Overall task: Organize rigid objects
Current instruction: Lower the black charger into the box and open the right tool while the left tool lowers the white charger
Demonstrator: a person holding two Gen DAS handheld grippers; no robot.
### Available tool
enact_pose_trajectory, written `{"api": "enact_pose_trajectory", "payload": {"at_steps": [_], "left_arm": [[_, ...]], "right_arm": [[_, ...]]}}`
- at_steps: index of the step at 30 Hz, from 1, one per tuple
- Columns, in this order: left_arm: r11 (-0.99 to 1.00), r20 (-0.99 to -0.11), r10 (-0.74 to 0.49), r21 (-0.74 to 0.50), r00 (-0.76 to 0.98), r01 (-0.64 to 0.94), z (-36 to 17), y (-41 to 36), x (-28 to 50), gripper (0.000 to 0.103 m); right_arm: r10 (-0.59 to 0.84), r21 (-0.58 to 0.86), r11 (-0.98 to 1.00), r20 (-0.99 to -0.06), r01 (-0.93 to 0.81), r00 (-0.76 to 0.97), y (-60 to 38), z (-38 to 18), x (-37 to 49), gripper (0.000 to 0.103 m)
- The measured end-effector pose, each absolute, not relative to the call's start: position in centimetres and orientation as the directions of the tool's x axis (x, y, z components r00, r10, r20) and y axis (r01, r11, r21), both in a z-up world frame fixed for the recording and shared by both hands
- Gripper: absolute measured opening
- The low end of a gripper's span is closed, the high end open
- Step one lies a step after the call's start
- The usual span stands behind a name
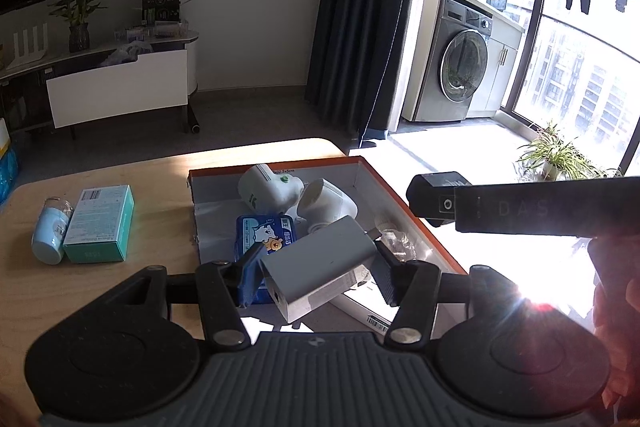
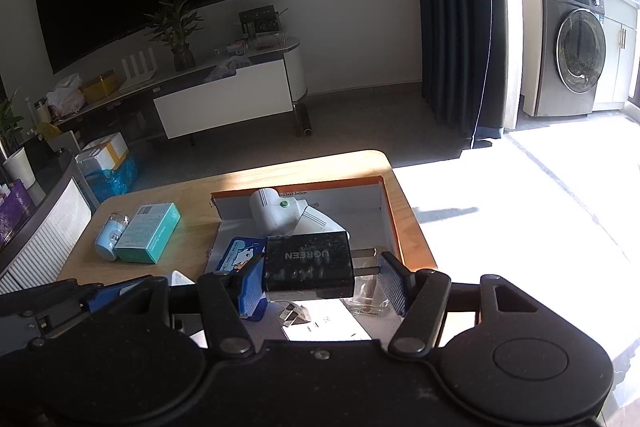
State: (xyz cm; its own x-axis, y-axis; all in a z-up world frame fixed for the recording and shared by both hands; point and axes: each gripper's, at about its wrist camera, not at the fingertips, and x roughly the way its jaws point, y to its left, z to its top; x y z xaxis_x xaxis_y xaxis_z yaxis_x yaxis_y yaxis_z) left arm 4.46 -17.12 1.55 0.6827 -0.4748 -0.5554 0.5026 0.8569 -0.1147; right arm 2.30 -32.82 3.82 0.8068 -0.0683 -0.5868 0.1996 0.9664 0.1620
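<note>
My left gripper (image 1: 318, 277) is shut on a white charger block (image 1: 320, 267), held tilted above the near end of an open cardboard box (image 1: 400, 195) with an orange rim. My right gripper (image 2: 323, 285) is shut on a black UGREEN charger (image 2: 308, 265); its metal prongs point toward the right-hand pad. The left wrist view shows this black charger (image 1: 434, 197) hanging over the box's right rim. Inside the box lie two white plastic devices (image 1: 272, 191) (image 1: 328, 205), a blue printed pack (image 1: 266, 233) and a clear plastic piece (image 2: 368, 297).
A teal carton (image 1: 100, 225) and a pale blue bottle (image 1: 50, 233) lie side by side on the wooden table (image 1: 152, 187), left of the box. Bright sun glares off the floor on the right. The table's far edge and right edge run close to the box.
</note>
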Motion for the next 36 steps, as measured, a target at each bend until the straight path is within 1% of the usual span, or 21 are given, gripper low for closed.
{"api": "enact_pose_trajectory", "payload": {"at_steps": [36], "left_arm": [[0.85,-0.56,-0.482,-0.113,0.674,0.514,1.6,-19.0,8.9,0.057]], "right_arm": [[-0.075,0.159,0.964,-0.602,0.211,0.795,-34.4,3.4,6.8,0.072]]}}
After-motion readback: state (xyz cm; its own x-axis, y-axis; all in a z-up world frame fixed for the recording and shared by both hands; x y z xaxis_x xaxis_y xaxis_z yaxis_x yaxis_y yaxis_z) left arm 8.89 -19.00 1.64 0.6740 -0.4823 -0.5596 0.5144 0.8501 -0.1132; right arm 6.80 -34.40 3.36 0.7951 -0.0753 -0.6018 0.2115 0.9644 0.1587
